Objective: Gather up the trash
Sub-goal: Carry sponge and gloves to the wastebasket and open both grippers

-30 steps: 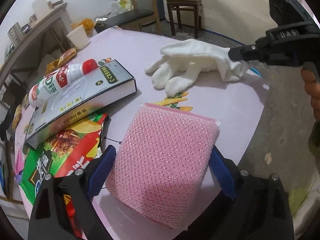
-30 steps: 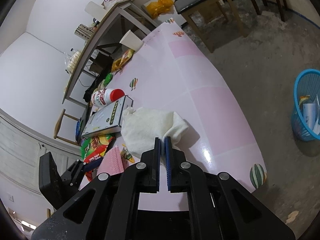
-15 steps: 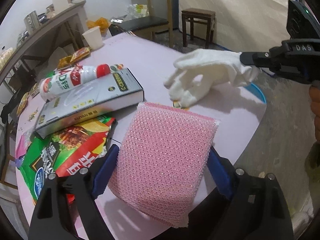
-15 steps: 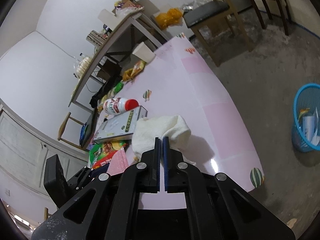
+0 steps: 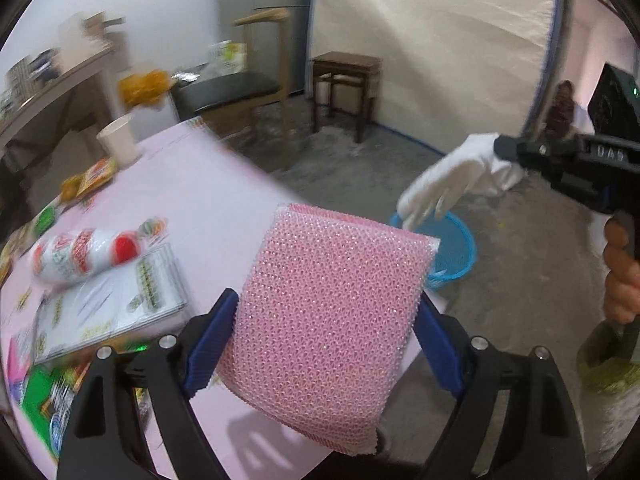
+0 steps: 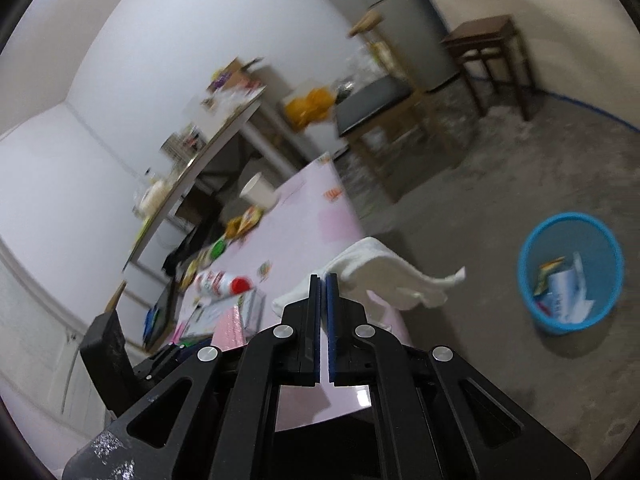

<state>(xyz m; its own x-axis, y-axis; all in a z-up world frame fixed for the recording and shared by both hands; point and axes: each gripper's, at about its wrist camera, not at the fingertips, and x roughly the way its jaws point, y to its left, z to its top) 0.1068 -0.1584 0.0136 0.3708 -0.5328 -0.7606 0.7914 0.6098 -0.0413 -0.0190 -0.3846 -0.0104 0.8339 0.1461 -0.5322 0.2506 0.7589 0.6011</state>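
Note:
My left gripper (image 5: 326, 332) is shut on a pink mesh sponge (image 5: 332, 312), held up off the pink table (image 5: 200, 196). My right gripper (image 6: 323, 280) is shut on a white glove (image 6: 384, 276) that dangles beyond the table edge; in the left wrist view the white glove (image 5: 452, 176) hangs over the blue basket (image 5: 456, 248). In the right wrist view the blue basket (image 6: 572, 272) stands on the floor at the right with paper scraps inside.
On the pink table (image 6: 312, 216) lie a red-capped bottle (image 5: 84, 248), a grey box (image 5: 112, 304), snack wrappers (image 5: 44, 392) and a paper cup (image 5: 118, 142). A chair (image 5: 248, 88) and a wooden stool (image 5: 346, 84) stand on the concrete floor behind. A hand (image 5: 620, 272) grips the right tool.
Both grippers rose and swung off the table toward the floor side. The glove left the tabletop and now hangs in the air; the sponge lifted too, and the basket came into view.

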